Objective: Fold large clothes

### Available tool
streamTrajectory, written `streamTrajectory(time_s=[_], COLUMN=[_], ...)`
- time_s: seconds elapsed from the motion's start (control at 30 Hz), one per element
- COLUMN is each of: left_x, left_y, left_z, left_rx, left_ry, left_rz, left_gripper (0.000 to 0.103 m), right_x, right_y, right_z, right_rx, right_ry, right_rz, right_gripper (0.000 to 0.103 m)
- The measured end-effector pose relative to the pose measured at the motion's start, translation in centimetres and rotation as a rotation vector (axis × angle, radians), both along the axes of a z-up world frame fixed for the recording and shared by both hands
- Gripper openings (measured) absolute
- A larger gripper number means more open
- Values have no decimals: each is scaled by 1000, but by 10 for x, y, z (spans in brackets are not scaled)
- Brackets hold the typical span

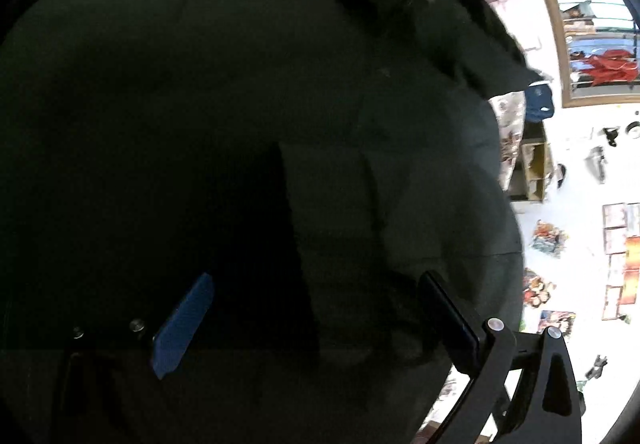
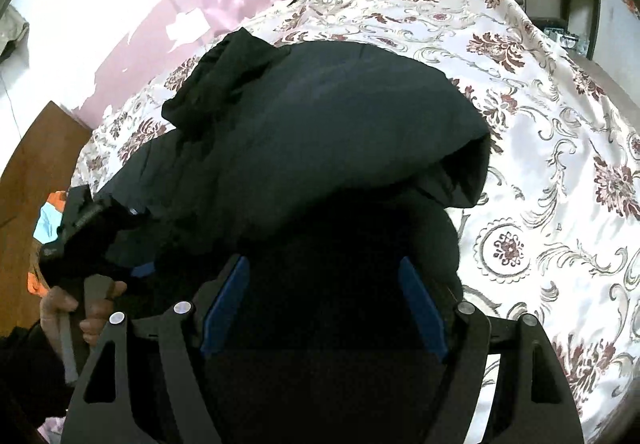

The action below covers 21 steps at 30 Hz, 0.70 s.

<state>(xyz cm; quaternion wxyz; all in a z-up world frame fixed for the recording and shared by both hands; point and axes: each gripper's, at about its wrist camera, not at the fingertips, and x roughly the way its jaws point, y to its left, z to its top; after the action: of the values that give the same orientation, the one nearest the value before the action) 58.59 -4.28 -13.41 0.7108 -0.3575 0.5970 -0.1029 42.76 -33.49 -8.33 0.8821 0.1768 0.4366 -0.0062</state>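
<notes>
Garment: dark padded jacket [image 2: 320, 131] lies heaped on the bed's floral bedspread [image 2: 540, 123], part of it already turned over on itself, with a rounded fold edge on its right side and a loose dark piece bunched at the far end.
Right gripper: right gripper [image 2: 324, 308] hangs over the near part of the jacket with its jaws wide apart; dark cloth fills the gap, but it is too dark there to tell whether the blue pads [image 2: 224, 308] touch it.
Left gripper: left gripper [image 1: 316, 320] is close above the jacket's dark cloth, which fills nearly all its view; its jaws stand apart with cloth between them and no visible pinch.
Left hand: in the right wrist view the person's hand [image 2: 86, 308] holds the left tool's handle at the jacket's left side.
Step in hand: by my judgement, taking hold of the near edge with both tools for the next fold.
Doing it well: pinch all layers at matching spots on the left and right sides, lift together and evenly, and carry the edge straight across so the padding does not twist.
Risk: thick, slippery padding may slide from a shallow bite; the bunched far piece could get trapped inside unless smoothed flat first.
</notes>
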Motion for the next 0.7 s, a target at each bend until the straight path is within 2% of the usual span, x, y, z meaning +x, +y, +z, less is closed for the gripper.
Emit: streamTrajectory(time_s=[0.07,0.1,0.13,0.17,0.2,0.27,0.3,0.33,0.43,0.57,0.7], left_x=[4,5,6,7,7,5,5,3,-2,-6,-5], left_y=[-3,-5,-6,-8,-10,-11,-11,-9,-3,7,41], left_z=[-4,-3,0,4,5,15,20,29,62,135,190], left_rx=[21,39,53,57,54,98,121,145,218,370,461], left_ry=[24,21,10,0,-2,-16,-30,-62,-185,-403,-527], left_rz=[4,4,-1,-14,-21,-23,-18,-8,4,-6,14], left_gripper=[101,93,75,66,50,40,29,12,10,9,9], right_x=[0,0,0,0,1,3,4,5,10,20,31], right_y=[-1,-1,-1,-2,-3,-5,-7,-10,-15,-16,-3], right_z=[-1,0,0,3,7,16,19,25,39,52,67], right_rx=[-5,-12,-15,-19,-28,-53,-62,-76,-113,-138,-173], right_ry=[2,0,-3,-11,-24,-52,-65,-87,-127,-160,-208], right_rz=[-4,-6,-5,-5,-10,-30,-40,-59,-113,-152,-135], right_gripper=[73,73,73,73,73,73,73,73,73,73,73])
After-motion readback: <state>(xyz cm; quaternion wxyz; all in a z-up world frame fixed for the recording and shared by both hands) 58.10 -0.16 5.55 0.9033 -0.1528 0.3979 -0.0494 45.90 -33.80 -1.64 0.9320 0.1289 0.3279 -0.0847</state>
